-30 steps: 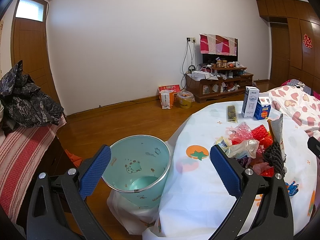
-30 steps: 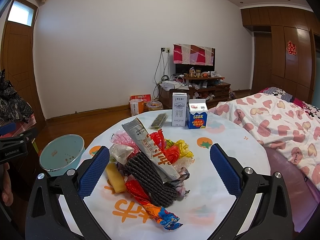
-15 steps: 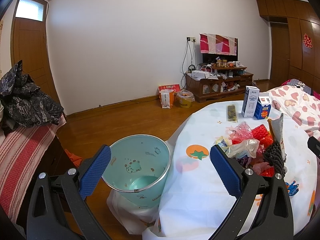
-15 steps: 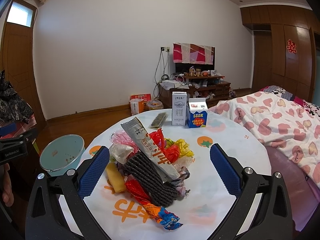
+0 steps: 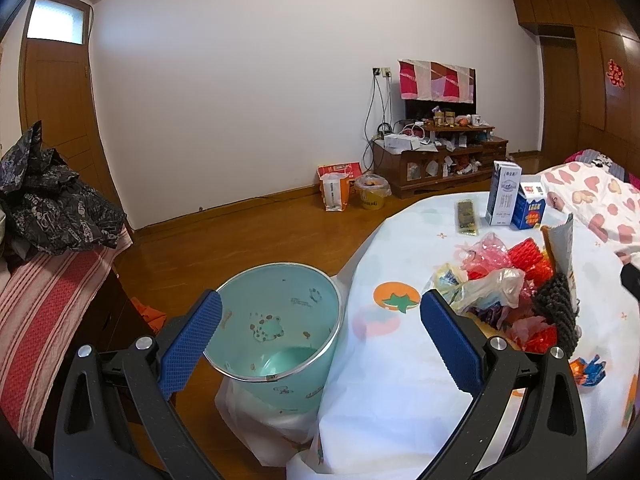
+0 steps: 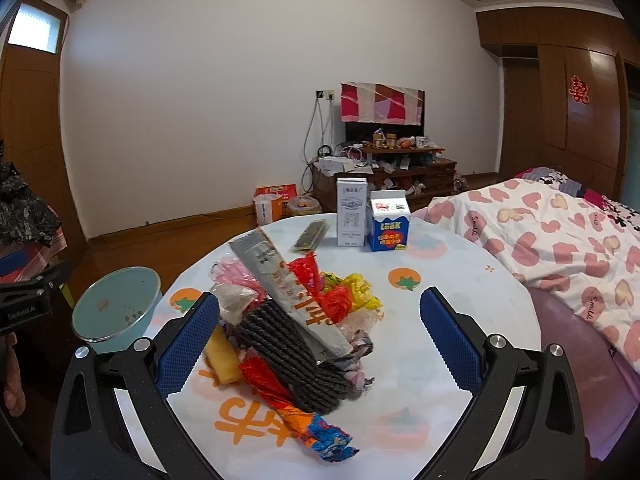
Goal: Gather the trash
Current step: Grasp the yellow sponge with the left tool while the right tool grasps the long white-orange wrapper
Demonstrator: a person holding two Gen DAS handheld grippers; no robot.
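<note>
A pile of wrappers and plastic bags (image 6: 296, 320) lies on the round table with a white fruit-print cloth (image 6: 460, 280); it also shows in the left wrist view (image 5: 516, 292). A light green bin (image 5: 276, 332) stands on the floor left of the table, seen also in the right wrist view (image 6: 116, 308). My left gripper (image 5: 320, 340) is open and empty, held above the bin's right rim. My right gripper (image 6: 320, 340) is open and empty, held just over the near side of the pile.
A white carton (image 6: 351, 212), a blue carton (image 6: 389, 226) and a flat dark packet (image 6: 311, 234) stand at the table's far side. A bed with a heart-print quilt (image 6: 560, 240) lies right. A striped sofa (image 5: 44, 300) is left. A TV stand (image 5: 436, 160) is at the far wall.
</note>
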